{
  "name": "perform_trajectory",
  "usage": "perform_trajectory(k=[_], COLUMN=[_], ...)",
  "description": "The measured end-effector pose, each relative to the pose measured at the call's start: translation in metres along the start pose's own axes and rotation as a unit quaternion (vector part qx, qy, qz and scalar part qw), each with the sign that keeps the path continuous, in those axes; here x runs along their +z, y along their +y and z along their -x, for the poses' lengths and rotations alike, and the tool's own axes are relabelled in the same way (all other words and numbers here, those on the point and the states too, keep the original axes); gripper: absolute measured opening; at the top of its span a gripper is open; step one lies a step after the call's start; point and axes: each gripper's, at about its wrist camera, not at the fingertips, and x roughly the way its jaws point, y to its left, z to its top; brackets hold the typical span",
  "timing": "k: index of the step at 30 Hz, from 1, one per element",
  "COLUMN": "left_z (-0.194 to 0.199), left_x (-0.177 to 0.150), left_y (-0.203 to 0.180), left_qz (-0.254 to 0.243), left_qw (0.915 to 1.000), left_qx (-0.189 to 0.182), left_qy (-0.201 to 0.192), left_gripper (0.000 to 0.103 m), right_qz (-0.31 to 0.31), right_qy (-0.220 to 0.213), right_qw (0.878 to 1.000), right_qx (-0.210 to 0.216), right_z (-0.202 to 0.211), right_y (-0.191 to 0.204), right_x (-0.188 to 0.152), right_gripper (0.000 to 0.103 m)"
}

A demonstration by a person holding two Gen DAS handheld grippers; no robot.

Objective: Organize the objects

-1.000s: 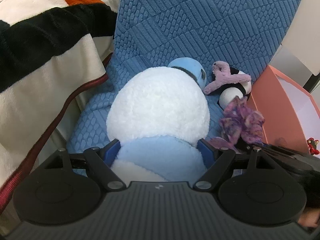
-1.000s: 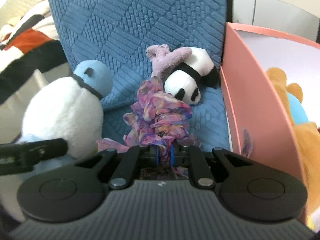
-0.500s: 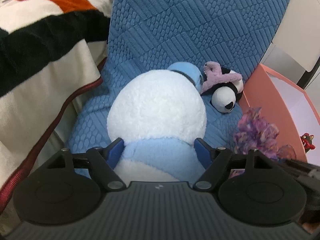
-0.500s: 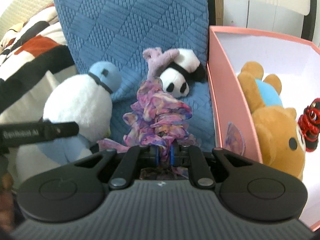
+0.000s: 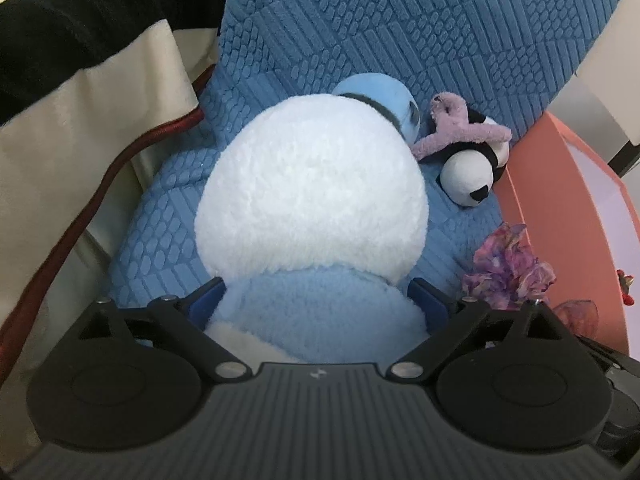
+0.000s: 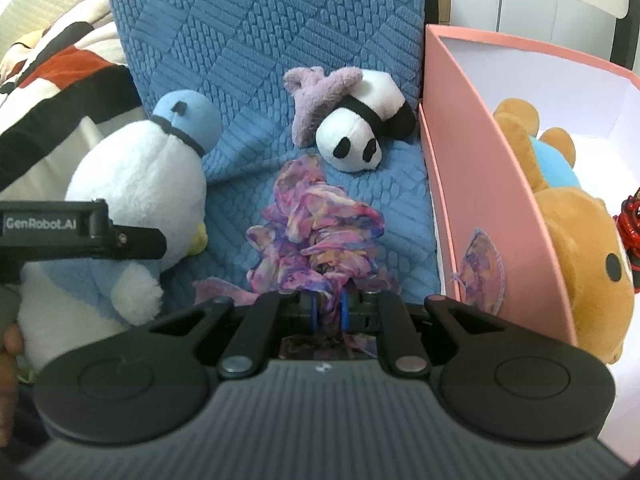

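Plush penguin point(image 5: 312, 200), white-bellied, pale-blue head and back, fluffy, on blue cushion point(image 5: 400, 40)

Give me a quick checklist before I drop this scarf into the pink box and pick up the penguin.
1. Scarf clamped in right gripper: ok.
2. Pink box has free room: cannot tell; a brown bear fills the near part.
3. Left gripper straddles the penguin plush: ok; jaws have just been opening.
4. Penguin gripped: not ok, pads look clear of it.
5. Panda plush clear of the scarf's route: ok.
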Motion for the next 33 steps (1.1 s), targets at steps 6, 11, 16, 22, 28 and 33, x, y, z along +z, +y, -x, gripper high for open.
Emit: perform_trajectory(k=[6,11,16,22,28,33], left_z=[0.0,0.011,0.028,0.057,0.083,0.103], left_x=[-0.002,-0.006,-0.011,-0.021,-0.037,-0.045], left_y=[-0.002,0.001,-0.001,-0.015,-0.024,-0.037], left_qz=[-0.007,0.006,0.014,0.004,0.024,0.042], left_qw=[0.9999,0.9996,0.999,0.9979,0.9975,0.9966], left_qx=[0.012,0.007,-0.009,-0.018,-0.029,-0.038], left_qy=[-0.01,-0.027,-0.042,-0.061,-0.06,-0.059], left_gripper=[0.091,0.085,0.083,0.083,0.083,0.083], right_qz=[0.0,-0.007,-0.021,-0.028,-0.02,-0.024], right_qy=[0.001,-0.008,-0.017,-0.016,-0.024,-0.033], right_qw=[1.0,1.0,0.999,0.999,0.999,0.998], right_qx=[0.007,0.021,0.031,0.042,0.045,0.049], right_z=[-0.001,0.011,0.032,0.064,0.102,0.129], right_y=[0.002,0.001,-0.001,0.0,-0.004,-0.013], right_x=[-0.001,0.003,0.008,0.006,0.002,0.007], right_gripper=[0.014,0.014,0.014,0.014,0.014,0.014])
